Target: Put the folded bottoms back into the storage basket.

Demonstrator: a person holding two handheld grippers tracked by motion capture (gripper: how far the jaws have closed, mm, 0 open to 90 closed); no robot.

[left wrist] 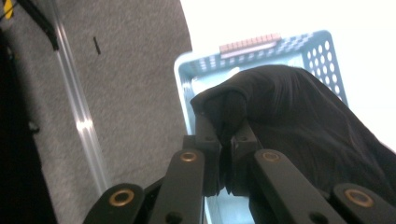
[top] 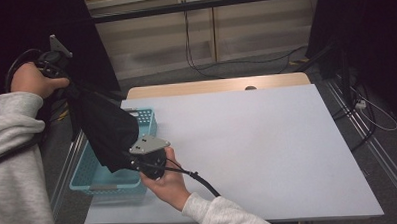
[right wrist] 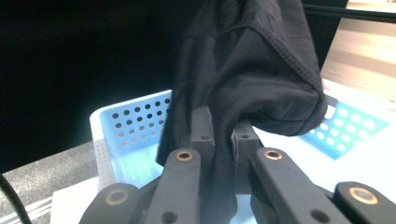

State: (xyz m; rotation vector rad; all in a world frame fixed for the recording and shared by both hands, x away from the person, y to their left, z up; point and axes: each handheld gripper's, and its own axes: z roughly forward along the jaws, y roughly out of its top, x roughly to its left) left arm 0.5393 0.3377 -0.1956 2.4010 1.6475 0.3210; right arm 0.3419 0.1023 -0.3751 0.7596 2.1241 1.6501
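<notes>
At the left, our left gripper (top: 68,81) is raised off the table's edge with its jaws clamped on one bunched end of the black garment (top: 107,130); in the left gripper view the cloth (left wrist: 299,116) is pinched tight between the pads and hangs over the blue basket (left wrist: 322,51). The garment stretches down and to the right to our right gripper (top: 138,161), which sits low beside the basket (top: 101,183) and is also closed on a fold of the fabric (right wrist: 252,70).

We judge the step to be carrying the garment between basket and white table (top: 262,140), though we cannot tell which way it is headed. To do it well, we should keep both grips firm, move the hands together so the cloth stays taut, and lift the sagging middle clear of the basket rim so it does not snag or tip it.
</notes>
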